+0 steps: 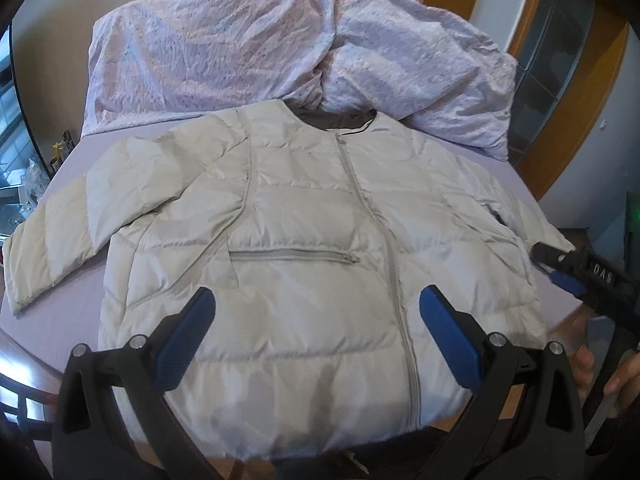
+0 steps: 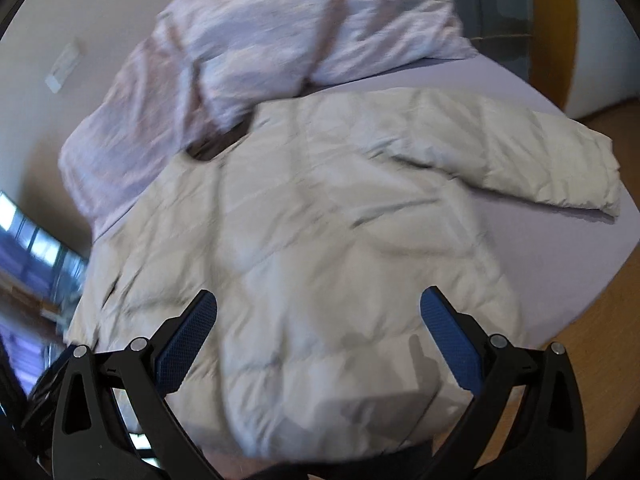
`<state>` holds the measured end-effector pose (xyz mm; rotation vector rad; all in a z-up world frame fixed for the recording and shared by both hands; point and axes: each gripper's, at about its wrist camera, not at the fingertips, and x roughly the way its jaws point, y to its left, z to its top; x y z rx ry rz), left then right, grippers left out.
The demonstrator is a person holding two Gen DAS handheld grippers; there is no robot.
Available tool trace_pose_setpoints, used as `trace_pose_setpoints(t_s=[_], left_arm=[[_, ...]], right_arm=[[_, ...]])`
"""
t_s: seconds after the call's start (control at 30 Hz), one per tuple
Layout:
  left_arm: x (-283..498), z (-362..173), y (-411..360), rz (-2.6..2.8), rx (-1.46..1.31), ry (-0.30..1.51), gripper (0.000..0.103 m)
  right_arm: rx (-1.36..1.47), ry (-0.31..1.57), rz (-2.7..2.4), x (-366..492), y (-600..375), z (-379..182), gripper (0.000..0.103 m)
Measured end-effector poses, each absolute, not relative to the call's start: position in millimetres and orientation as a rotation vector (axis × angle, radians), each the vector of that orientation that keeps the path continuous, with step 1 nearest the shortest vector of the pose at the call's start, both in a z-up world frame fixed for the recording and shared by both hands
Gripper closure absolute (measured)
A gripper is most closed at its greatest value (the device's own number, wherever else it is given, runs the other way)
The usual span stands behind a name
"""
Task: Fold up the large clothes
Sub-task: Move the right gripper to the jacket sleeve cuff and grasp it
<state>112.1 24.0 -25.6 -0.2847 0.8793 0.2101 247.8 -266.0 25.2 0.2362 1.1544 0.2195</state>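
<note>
Far off to the left gripper's (image 1: 316, 316) left, shelving clutter (image 1: 24, 176) sits past the lavender sheet (image 1: 56, 320) on the bed. Directly ahead of its widely spread blue pads, the pale quilted jacket (image 1: 304, 216) lies flat, front up and zipped, its hem between the fingers; one sleeve (image 1: 60, 224) stretches leftward. Beyond the collar, a crumpled lilac duvet (image 1: 280, 48) bunches against the wall, just touching the neckline. To the right, the right gripper (image 2: 318, 316) hovers over the other sleeve (image 2: 532, 152), fingers likewise splayed and gripping nothing. A wooden door frame (image 1: 532, 92) stands further right.
</note>
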Motion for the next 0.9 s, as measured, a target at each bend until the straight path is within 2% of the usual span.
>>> trace_pose_setpoints(t_s=[0.47,0.9], left_arm=[[175.9,-50.2,36.3,0.286,-0.267,0.982,0.002],[205.2,-62.2,26.8,0.329,-0.238,1.045,0.002]], right_arm=[[0.346,1.189,-0.121,354.4,-397.3,-25.8,0.001],[0.357,1.212,-0.446,384.8,-516.7,-54.8,0.001]])
